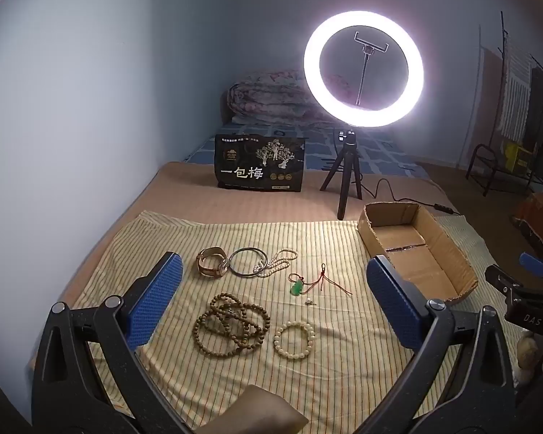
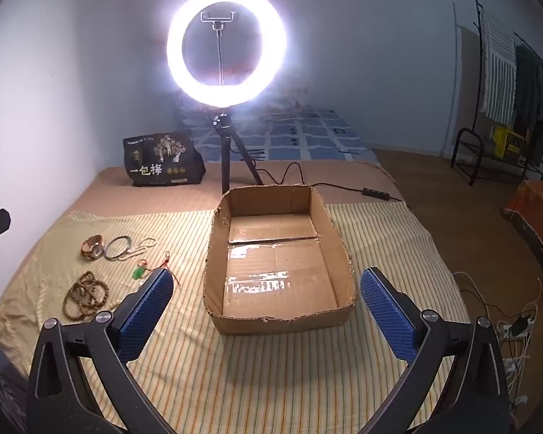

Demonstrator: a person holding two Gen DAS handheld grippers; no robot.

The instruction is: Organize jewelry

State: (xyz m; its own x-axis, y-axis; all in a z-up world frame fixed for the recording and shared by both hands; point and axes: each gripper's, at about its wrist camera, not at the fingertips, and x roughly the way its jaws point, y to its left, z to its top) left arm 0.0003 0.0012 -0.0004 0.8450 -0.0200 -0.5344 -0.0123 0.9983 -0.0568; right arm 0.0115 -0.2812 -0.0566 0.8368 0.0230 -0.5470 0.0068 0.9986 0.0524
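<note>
Jewelry lies spread on a striped cloth (image 1: 325, 238): a watch (image 1: 210, 262), a metal bangle (image 1: 247, 262), a pearl necklace (image 1: 276, 262), a green pendant on red cord (image 1: 298, 286), a brown bead string (image 1: 231, 322), a white bead bracelet (image 1: 294, 339) and a tiny earring (image 1: 310, 302). An empty cardboard box (image 2: 279, 253) stands to their right. My left gripper (image 1: 273, 300) hovers open above the jewelry with nothing between its fingers. My right gripper (image 2: 266, 313) hangs open in front of the box's near wall, holding nothing.
A lit ring light on a tripod (image 1: 362, 68) stands behind the cloth, its cable (image 2: 344, 185) trailing right. A black snack bag (image 1: 259, 162) sits at the back left. A folded quilt (image 1: 268, 96) lies beyond. A clothes rack (image 2: 506, 83) and floor cables (image 2: 514, 325) are at right.
</note>
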